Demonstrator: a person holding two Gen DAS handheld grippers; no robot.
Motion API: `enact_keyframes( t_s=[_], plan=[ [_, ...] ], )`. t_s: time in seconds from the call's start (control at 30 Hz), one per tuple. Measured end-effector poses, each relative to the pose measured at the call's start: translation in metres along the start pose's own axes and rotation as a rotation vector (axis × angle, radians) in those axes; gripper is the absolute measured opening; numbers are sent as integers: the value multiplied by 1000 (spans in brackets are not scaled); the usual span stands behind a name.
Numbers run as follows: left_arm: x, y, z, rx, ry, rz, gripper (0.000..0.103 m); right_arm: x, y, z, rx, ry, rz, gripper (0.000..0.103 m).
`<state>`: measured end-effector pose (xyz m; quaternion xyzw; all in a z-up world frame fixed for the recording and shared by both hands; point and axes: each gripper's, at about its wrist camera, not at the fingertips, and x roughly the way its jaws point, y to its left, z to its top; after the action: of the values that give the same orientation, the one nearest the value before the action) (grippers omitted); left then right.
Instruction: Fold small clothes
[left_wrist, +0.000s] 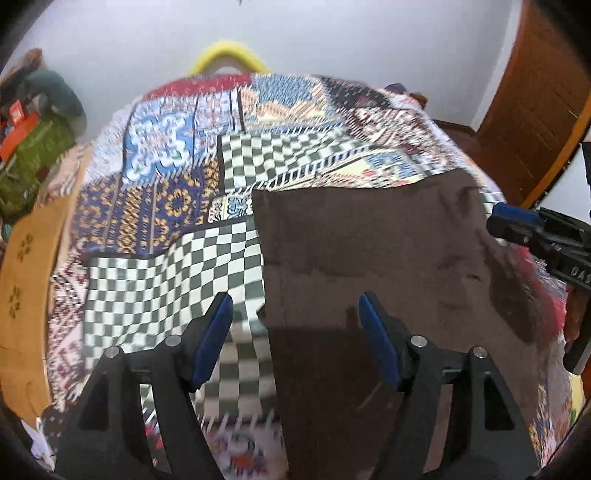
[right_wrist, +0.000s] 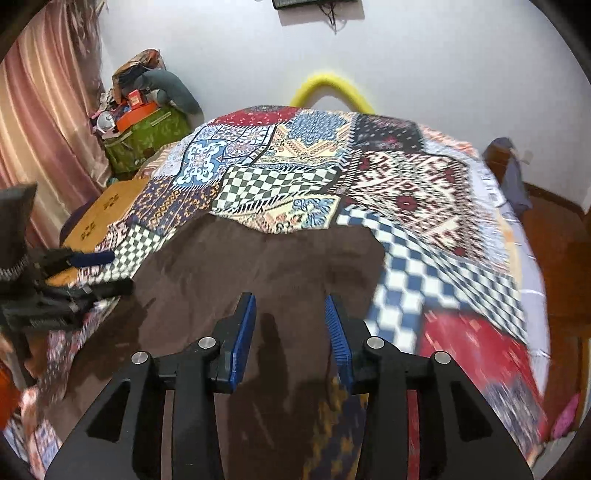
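Brown and soft, the little cloth (right_wrist: 258, 266) lies spread flat on the patchwork blanket (right_wrist: 406, 177), right under both of your tools. Your right gripper (right_wrist: 290, 314) is over the cloth with its blue pads apart and nothing between them. Your left gripper (left_wrist: 295, 317) is also spread wide and holds nothing; it sits over the cloth's left edge, where the brown meets the checked squares. The cloth looks light and floppy, so it will likely bend and sag when you lift it. I think the near corners or the side edge are the best spots to pinch. Farther back you can see a yellow curved thing (right_wrist: 332, 88) by the white wall.
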<state>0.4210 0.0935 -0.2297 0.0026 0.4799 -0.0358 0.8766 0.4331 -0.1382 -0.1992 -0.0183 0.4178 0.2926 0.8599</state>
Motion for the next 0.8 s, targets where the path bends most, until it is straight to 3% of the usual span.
enact_keyframes(
  t_s=[0.07, 0.17, 0.33, 0.43, 0.53, 0.6, 0.8],
  plan=[
    [17, 5, 0, -4, 20, 18, 70, 16, -5, 4, 9, 26, 22, 35],
    [26, 20, -2, -33, 3, 2, 74, 28, -13, 5, -12, 37, -23, 35],
    [19, 46, -1, -88, -15, 41, 73, 13, -26, 9, -6, 0, -69, 35],
    [7, 55, -2, -111, -17, 81, 73, -2, -18, 8, -48, -32, -183, 35],
    [-15, 55, -8, -102, -28, 94, 73, -20, -15, 2, -53, -27, -162, 39],
    [-32, 53, -16, -89, -33, 94, 73, -39, -12, -7, -49, -31, -136, 46],
    [-80, 31, -53, -4, -43, 121, 73, -89, 9, -50, -53, -38, -80, 50]
  ],
)
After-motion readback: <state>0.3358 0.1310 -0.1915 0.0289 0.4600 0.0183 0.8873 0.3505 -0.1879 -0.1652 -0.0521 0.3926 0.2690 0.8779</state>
